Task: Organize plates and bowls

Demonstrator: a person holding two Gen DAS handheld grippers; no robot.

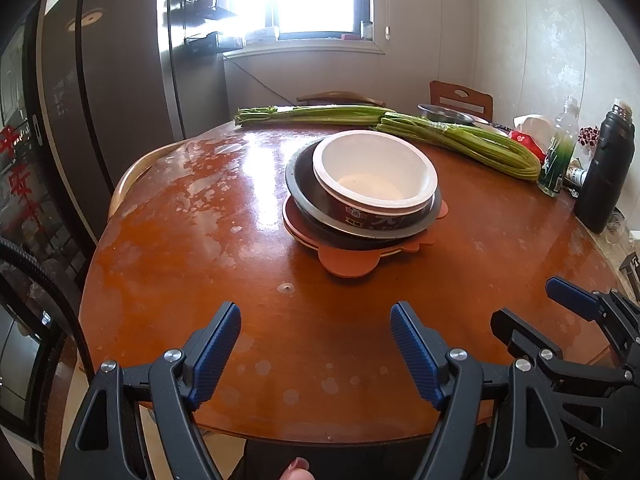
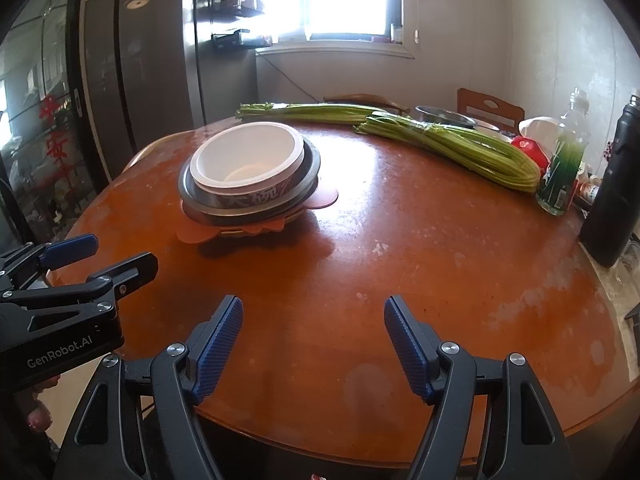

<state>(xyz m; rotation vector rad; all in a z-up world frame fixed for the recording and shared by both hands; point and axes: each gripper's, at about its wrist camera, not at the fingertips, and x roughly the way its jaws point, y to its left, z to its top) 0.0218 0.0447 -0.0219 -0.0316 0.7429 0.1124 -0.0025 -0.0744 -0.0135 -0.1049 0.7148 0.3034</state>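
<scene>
Where stacked: two bowls (image 1: 374,184), two plates (image 1: 348,264)

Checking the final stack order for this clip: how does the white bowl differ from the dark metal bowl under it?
The white bowl is white inside with a dark printed outer wall; the dark metal bowl is plain grey. The white bowl is narrower and sits on top, nested inside; the dark metal bowl is wider and rests on the orange plate. Both stand upright and look empty, untouched by the open left gripper and right gripper.
</scene>
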